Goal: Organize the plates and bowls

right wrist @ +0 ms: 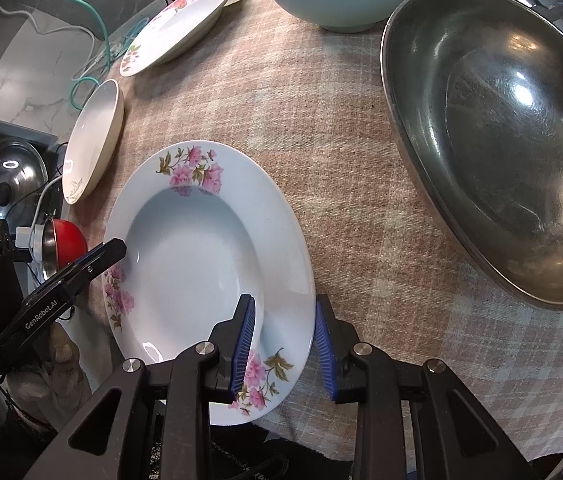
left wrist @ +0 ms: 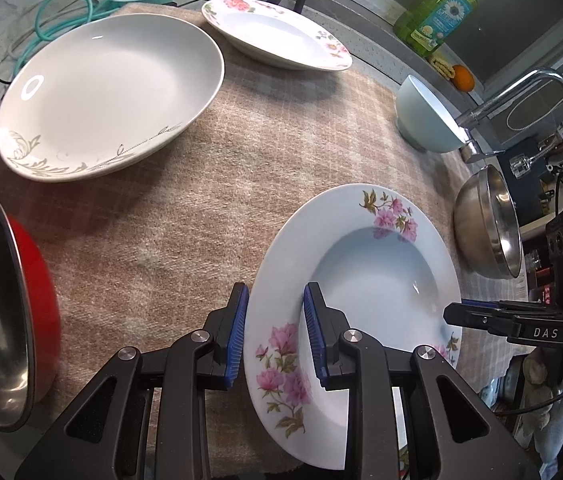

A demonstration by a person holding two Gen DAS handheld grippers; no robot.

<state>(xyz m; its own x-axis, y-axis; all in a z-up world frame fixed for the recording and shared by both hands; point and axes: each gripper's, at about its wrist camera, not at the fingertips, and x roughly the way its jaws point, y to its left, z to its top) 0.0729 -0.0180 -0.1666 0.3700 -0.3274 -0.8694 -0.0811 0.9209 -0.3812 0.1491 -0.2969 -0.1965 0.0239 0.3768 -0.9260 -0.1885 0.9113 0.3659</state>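
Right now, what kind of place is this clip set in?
Most likely a home kitchen counter beside a sink: a chrome faucet, a green dish soap bottle, and plates and bowls spread on a checked cloth.

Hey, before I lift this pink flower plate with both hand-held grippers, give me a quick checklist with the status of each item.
1. Left hand-held gripper straddles the flowered plate rim: ok.
2. Right hand-held gripper straddles the opposite rim: ok.
3. Pads pressing firmly on the rim: cannot tell.
4. Plate empty: ok.
5. Matching flowered plate at the far side free to stack on: ok.
6. Steel bowl apart from the held plate: ok.
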